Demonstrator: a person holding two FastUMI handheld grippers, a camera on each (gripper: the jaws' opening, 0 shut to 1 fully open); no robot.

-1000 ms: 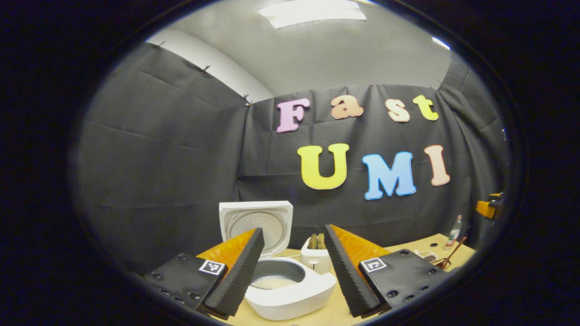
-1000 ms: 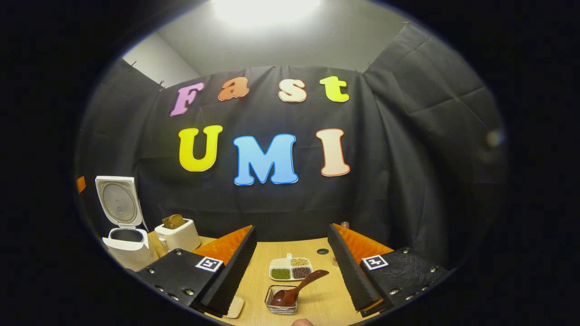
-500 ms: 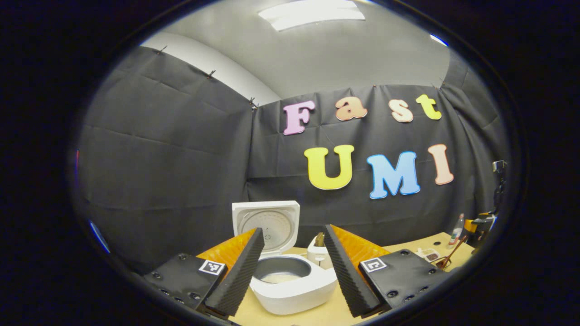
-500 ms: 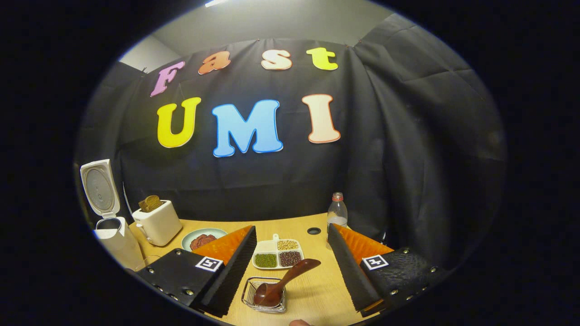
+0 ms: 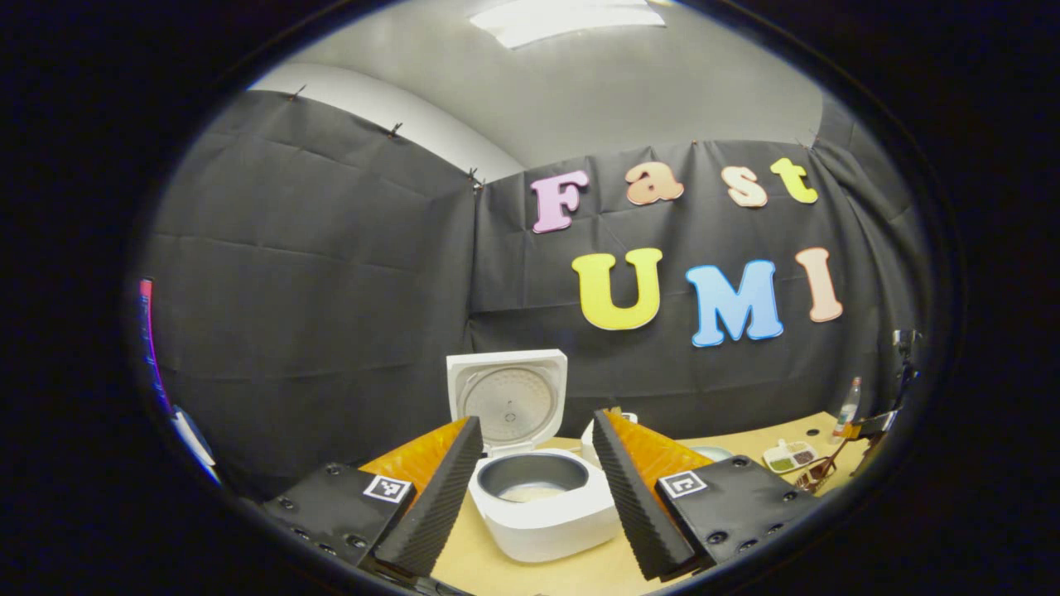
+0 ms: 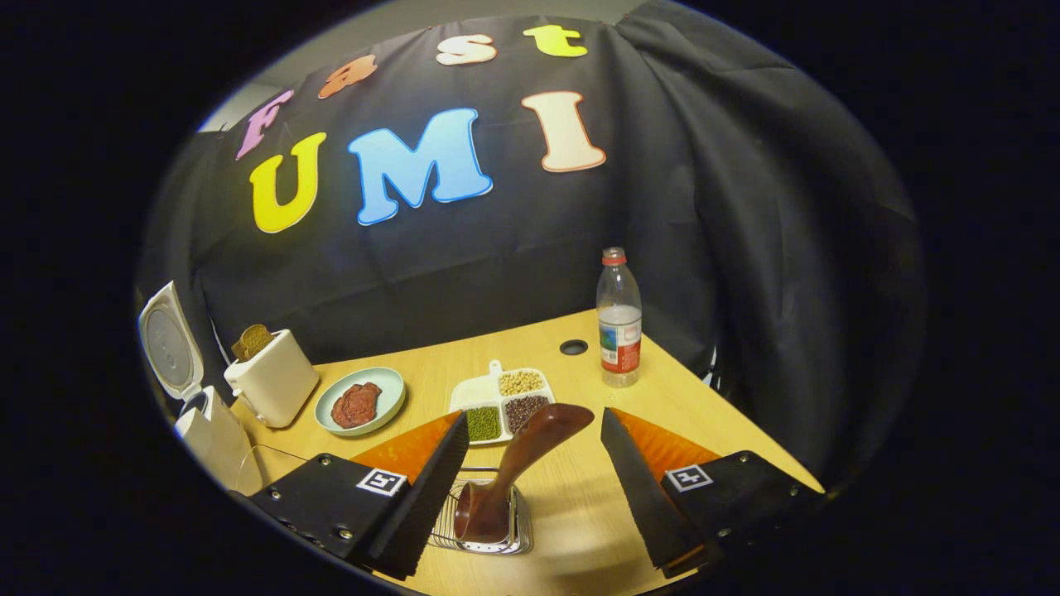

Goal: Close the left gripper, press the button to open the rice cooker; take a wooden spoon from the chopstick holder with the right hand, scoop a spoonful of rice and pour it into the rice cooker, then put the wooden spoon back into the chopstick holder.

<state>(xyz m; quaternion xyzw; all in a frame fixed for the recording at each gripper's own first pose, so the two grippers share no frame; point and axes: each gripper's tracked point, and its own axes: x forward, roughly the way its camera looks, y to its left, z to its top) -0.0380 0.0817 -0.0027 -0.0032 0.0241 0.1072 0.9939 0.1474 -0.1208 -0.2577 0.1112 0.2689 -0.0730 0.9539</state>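
Between the spread fingers of the right tongs [image 6: 530,497], the wooden spoon [image 6: 517,463] leans in the wire chopstick holder [image 6: 484,530] at the near edge of the desk [image 6: 580,389], handle tilted up and to the right, not yet gripped. At the far left the rice cooker [image 5: 538,505] stands open, so the press step looks done; the left tongs [image 5: 534,497] gape wide before it, holding nothing. Next, I judge, the right tongs must drop and pinch the handle.
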